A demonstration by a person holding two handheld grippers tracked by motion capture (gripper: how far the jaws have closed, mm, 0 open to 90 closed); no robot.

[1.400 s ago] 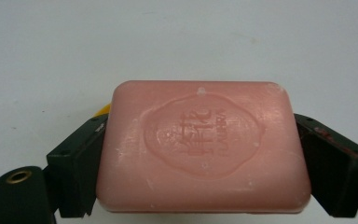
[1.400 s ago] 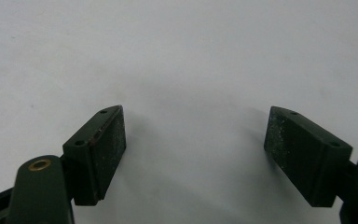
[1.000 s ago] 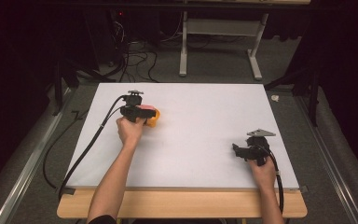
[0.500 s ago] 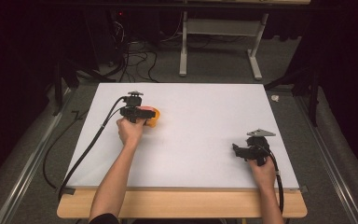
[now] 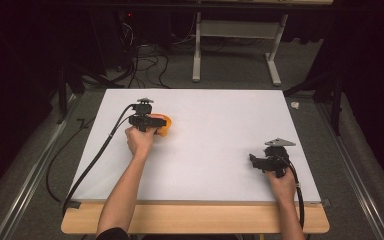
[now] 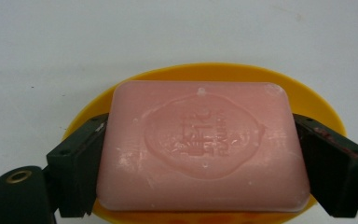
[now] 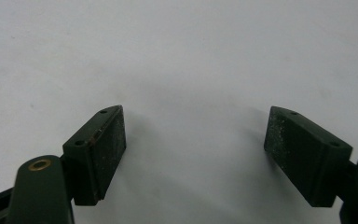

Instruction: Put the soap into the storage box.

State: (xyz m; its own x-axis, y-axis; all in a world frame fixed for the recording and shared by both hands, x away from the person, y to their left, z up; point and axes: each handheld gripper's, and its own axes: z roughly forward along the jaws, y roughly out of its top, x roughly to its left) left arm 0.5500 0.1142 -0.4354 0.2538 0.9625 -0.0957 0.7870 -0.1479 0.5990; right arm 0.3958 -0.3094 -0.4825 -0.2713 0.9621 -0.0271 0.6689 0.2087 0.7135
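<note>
Left claw sits low over a pink soap bar, one jaw pressed against each short end, so it is clamped on the bar. Soap lies flat in an orange oval dish, stamped face up, dish rim showing beyond the far edge and at both sides. In the high view the dish rests on the white surface toward its left far part, with the left claw over it and the hand just behind. Right claw has its jaws wide apart with nothing between them, bare surface beneath; in the high view it rests near the right front edge, well apart from the dish. Risks, as I judge them: soap is slick and its ends are rounded, so a light squeeze could let the bar slide out on the lift, while a hard squeeze may dent it. Jaws appear close to the dish rim; if they catch it, the dish could rise with the bar or tip. Nothing steadies the dish, since the right claw is far off. A tilted lift might drag the bar along the dish floor and skid the dish across the surface.
</note>
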